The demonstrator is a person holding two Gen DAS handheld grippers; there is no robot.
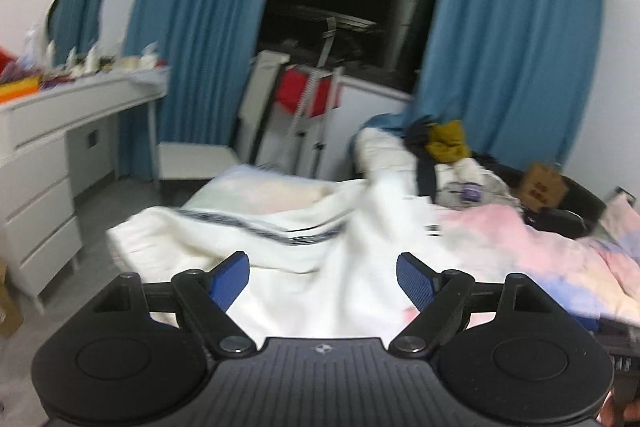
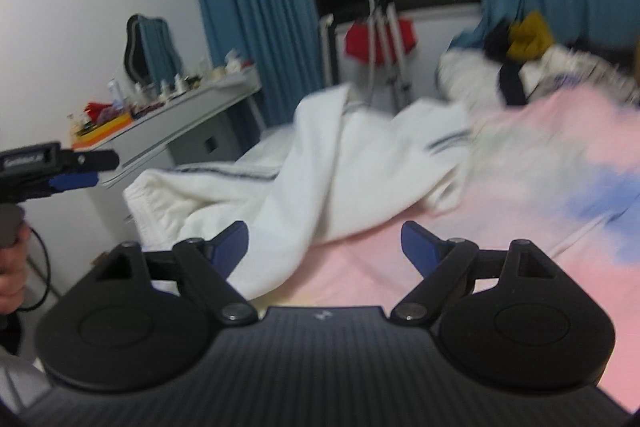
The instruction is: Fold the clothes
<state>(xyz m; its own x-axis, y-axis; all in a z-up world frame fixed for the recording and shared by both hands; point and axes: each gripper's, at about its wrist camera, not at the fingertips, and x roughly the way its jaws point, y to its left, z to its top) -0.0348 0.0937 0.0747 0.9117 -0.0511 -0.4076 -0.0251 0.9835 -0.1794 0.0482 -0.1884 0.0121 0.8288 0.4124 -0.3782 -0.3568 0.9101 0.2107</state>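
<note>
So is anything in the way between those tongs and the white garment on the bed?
Nothing visible. Both left tongs and right tongs are open, with the white garment lying unobstructed right ahead on the pink bedspread.

The garment point(image 2: 320, 163) is white with dark stripes. The bedspread point(image 2: 540, 187) is pink with blue patches. The curtains point(image 1: 192, 27) are teal.
</note>
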